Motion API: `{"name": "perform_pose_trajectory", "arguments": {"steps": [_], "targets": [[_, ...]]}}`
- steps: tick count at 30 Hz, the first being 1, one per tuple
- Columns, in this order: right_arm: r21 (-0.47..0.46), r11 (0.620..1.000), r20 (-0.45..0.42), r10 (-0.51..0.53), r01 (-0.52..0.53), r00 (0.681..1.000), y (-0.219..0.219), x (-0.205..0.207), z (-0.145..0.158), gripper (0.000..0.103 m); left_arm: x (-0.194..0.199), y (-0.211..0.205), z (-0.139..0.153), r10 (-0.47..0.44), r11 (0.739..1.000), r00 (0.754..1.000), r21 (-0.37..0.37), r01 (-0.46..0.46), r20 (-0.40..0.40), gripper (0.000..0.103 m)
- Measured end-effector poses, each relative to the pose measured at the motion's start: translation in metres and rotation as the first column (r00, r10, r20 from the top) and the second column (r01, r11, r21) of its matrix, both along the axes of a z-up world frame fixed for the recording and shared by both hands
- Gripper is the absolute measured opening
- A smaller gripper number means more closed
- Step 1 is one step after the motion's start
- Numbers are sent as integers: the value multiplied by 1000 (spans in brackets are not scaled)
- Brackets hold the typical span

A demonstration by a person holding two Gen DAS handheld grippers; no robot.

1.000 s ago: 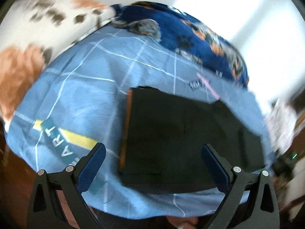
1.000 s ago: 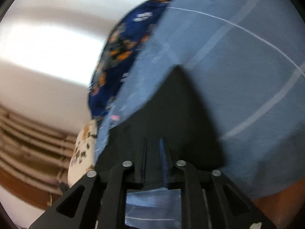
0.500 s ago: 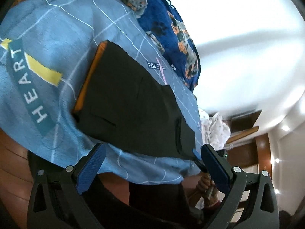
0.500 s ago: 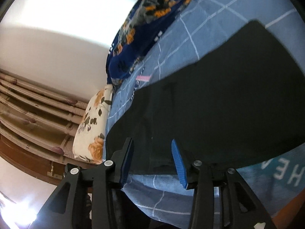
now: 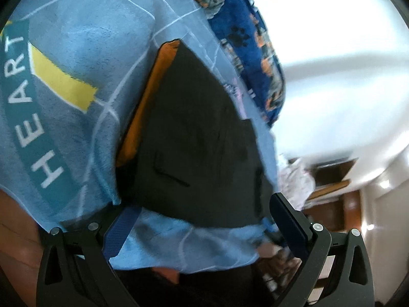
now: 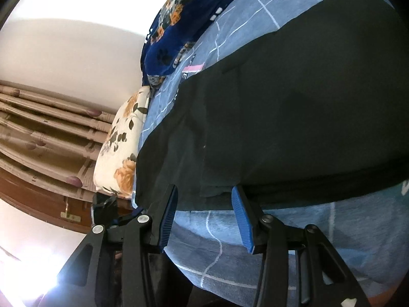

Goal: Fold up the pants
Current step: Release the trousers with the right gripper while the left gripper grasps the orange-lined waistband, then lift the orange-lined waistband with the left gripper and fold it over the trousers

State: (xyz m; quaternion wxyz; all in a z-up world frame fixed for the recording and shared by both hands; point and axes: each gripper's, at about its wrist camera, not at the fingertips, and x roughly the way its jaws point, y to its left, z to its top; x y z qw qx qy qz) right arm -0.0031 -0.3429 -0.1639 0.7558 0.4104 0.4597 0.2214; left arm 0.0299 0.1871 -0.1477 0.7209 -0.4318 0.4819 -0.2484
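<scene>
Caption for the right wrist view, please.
Open right gripper at the near edge of black pants lying on a blue bedsheet.

Taking the black pants (image 6: 294, 117) as the landmark: the blue sheet (image 5: 76, 58) on their orange-edged side lies bare. Beyond their far edge a dark blue blanket (image 5: 245, 35) is heaped. Past one end sits a flowered pillow (image 6: 122, 138). Along their near edge only a narrow strip of sheet stays free.
</scene>
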Motion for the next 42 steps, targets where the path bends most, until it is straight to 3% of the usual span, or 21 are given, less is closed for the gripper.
{"name": "perform_pose_trajectory", "arguments": {"steps": [4, 8, 17, 21, 23, 25, 29, 36, 37, 38, 39, 42], "targets": [[-5, 1000, -1, 8, -8, 1000, 5, 0, 2, 45, 2, -5, 9, -1, 1000, 998, 19, 0, 65, 100], [-2, 1000, -1, 16, -16, 1000, 10, 1, 4, 46, -2, -1, 13, 68, 996, 992, -58, -62, 107, 100], [1, 1000, -8, 26, -26, 1000, 15, 2, 2, 51, 6, -15, -2, 70, 997, 993, 14, -71, 98, 100], [1, 999, -4, 34, -34, 999, 17, 2, 4, 54, 8, -27, 13, 23, 996, 983, 78, -38, 182, 98], [3, 999, -2, 38, -38, 999, 19, 2, 5, 55, 8, -35, 24, 6, 988, 973, 146, -41, 233, 80], [7, 999, -4, 40, -40, 999, 20, 3, 4, 56, 10, -38, 23, -5, 978, 973, 205, -44, 233, 72], [9, 999, -6, 45, -45, 999, 23, 5, 3, 56, 15, -37, 4, 0, 977, 988, 211, -33, 153, 70], [14, 999, -9, 41, -41, 999, 25, 6, 3, 57, 24, -26, -7, 88, 988, 993, 117, -97, 78, 70], [16, 999, -8, 43, -42, 999, 25, 6, 4, 57, 25, -28, -7, 96, 984, 992, 141, -106, 79, 61], [17, 999, -7, 43, -43, 999, 25, 6, 4, 57, 26, -33, -6, 97, 970, 992, 214, -111, 76, 50], [17, 999, -6, 44, -44, 999, 25, 6, 4, 57, 26, -32, -6, 99, 958, 993, 264, -113, 67, 27], [18, 999, -3, 45, -45, 999, 27, 6, 5, 57, 26, -32, -6, 122, 950, 992, 285, -130, 43, 24]]}}
